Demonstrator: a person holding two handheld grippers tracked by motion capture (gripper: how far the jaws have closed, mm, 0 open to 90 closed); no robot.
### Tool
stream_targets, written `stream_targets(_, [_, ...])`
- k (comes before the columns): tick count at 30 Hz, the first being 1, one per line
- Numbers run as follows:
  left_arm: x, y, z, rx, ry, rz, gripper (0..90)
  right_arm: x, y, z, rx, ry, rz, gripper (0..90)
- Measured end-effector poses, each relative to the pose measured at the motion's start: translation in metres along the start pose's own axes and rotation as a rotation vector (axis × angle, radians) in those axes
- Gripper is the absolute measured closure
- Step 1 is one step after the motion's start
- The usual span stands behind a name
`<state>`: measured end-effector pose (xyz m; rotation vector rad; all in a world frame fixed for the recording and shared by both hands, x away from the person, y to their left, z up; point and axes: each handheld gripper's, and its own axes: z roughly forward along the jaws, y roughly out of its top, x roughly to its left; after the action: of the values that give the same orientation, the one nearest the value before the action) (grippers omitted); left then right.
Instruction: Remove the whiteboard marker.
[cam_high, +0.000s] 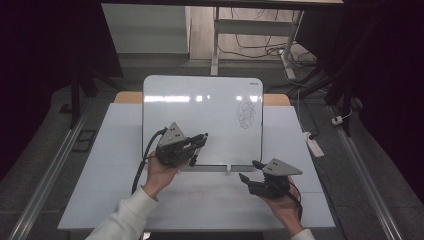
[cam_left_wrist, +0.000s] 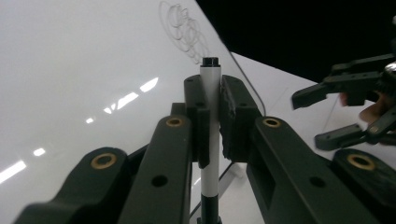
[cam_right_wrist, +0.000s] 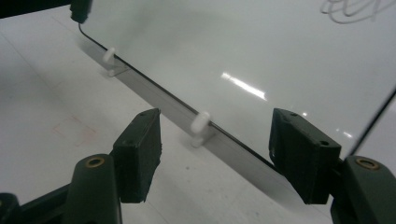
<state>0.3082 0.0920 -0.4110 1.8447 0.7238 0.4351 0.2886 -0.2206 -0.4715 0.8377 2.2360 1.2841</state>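
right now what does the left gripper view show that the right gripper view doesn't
Left gripper view alone: a white marker clamped upright between the left gripper's jaws, its black end on top, and the right gripper farther off, open with nothing between its jaws. Right gripper view alone: the whiteboard's bottom ledge with two small white pegs sticking out, seen between the open jaws. Both share the whiteboard with the looping scribble and the white table.

Black jaws of right gripper (cam_right_wrist: 215, 158) standing apart, nothing between; beyond, whiteboard (cam_right_wrist: 224, 42) lower edge with aluminium tray (cam_right_wrist: 159, 100) and white pegs (cam_right_wrist: 200, 123) on white table (cam_right_wrist: 51, 98); scribble (cam_right_wrist: 355, 9) top right
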Motion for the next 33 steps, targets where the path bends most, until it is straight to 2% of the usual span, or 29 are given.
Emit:
stream_targets(3, [-0.003,0.001,0.002,-0.004,-0.01,-0.004,81.5,0.006,0.003,0.006,0.005,0.013,0.001,34.1])
stream_targets(15, [-0.02,0.001,0.013,0.001,-0.029,0.025,81.5,0.032,0.023,0.033,0.007,0.074,0.012,35.5])
stream_targets(23, [-0.029,-0.003,0.024,0.016,-0.036,0.049,81.5,0.046,0.034,0.046,0.006,0.13,0.045,38.2])
stream_targets(29, [-0.033,-0.006,0.031,0.022,-0.037,0.056,81.5,0.047,0.036,0.053,0.013,0.173,0.113,44.9])
stream_targets(33, [-0.036,-0.007,0.034,0.024,-0.037,0.065,81.5,0.045,0.037,0.056,0.016,0.186,0.145,55.4])
